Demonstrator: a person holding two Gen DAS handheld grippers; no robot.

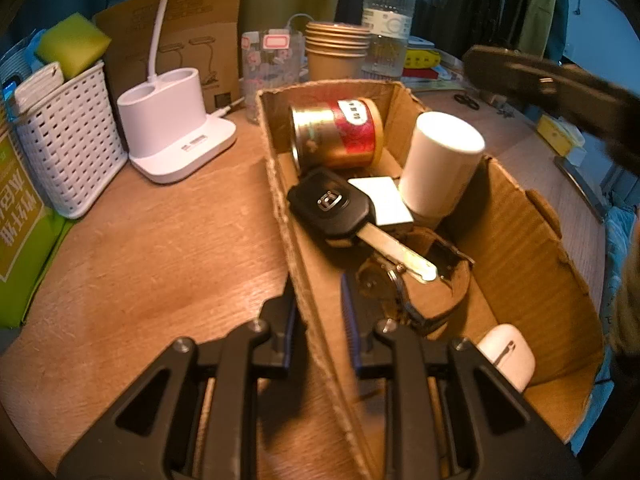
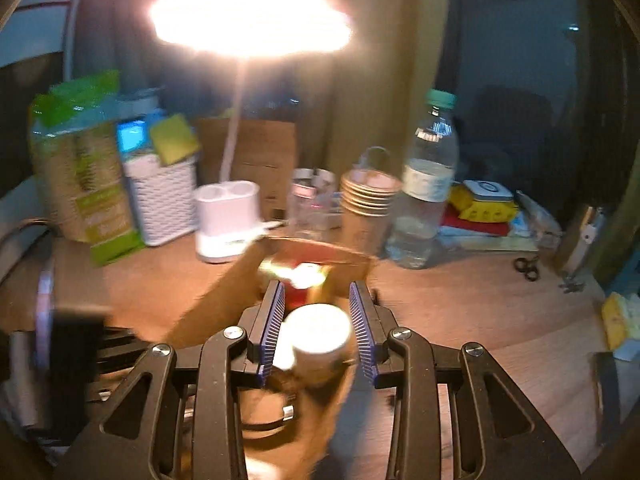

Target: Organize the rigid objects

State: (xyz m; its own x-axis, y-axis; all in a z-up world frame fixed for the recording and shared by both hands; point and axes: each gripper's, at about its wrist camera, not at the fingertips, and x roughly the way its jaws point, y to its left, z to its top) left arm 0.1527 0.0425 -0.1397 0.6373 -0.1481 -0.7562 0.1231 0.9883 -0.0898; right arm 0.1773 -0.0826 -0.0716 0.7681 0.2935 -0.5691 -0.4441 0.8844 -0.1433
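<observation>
An open cardboard box lies on the wooden table. My left gripper is shut on its left wall, one finger inside and one outside. Inside lie a gold and red tin on its side, a black car key, a white upright cylinder, a brown-strapped watch and a white earbud case. My right gripper hovers open over the box with nothing held. The white cylinder shows below, between its fingers. In the left wrist view the right gripper is a blurred dark shape at the upper right.
A white lamp base, a white basket, a glass, stacked paper cups and a water bottle stand behind the box. A green package is at the left. Scissors lie at the right.
</observation>
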